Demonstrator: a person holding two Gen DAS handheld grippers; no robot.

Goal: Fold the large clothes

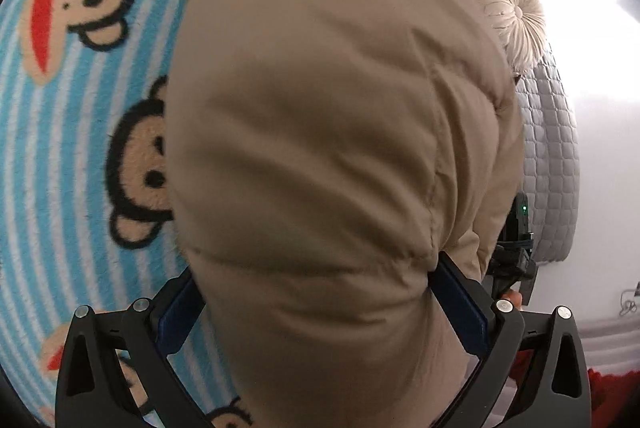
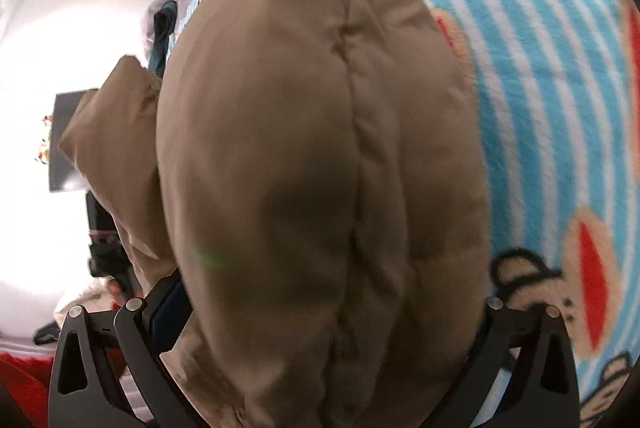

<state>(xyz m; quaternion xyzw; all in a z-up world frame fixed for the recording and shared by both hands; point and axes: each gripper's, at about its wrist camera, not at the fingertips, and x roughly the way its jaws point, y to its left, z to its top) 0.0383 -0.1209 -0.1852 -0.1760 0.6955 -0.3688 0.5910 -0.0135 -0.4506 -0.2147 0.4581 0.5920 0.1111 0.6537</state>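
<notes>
Tan padded jacket (image 1: 320, 147) fills the centre of both wrist views, bunched between the fingers of each gripper. Left gripper (image 1: 316, 292): blue-padded fingers (image 1: 178, 312) press in on a thick fold of the jacket from both sides, so it is clamped on the cloth. Right gripper (image 2: 320, 308): its near finger (image 2: 168, 304) sits against the jacket; the far finger is mostly hidden by fabric, but the bulk lies between the two and looks gripped. Jacket hangs raised over a bed, above a blue-and-white striped blanket (image 1: 60, 147) printed with monkey faces. Quilted seams run lengthwise down the fabric in the right view, and a puffy part of the jacket (image 2: 112, 147), perhaps a sleeve, sticks out to the side. Left view also shows a round pleated cushion (image 1: 516, 11), a grey quilted cover (image 1: 552, 155) and the other gripper's dark body (image 1: 516, 252) past the jacket's edge.
</notes>
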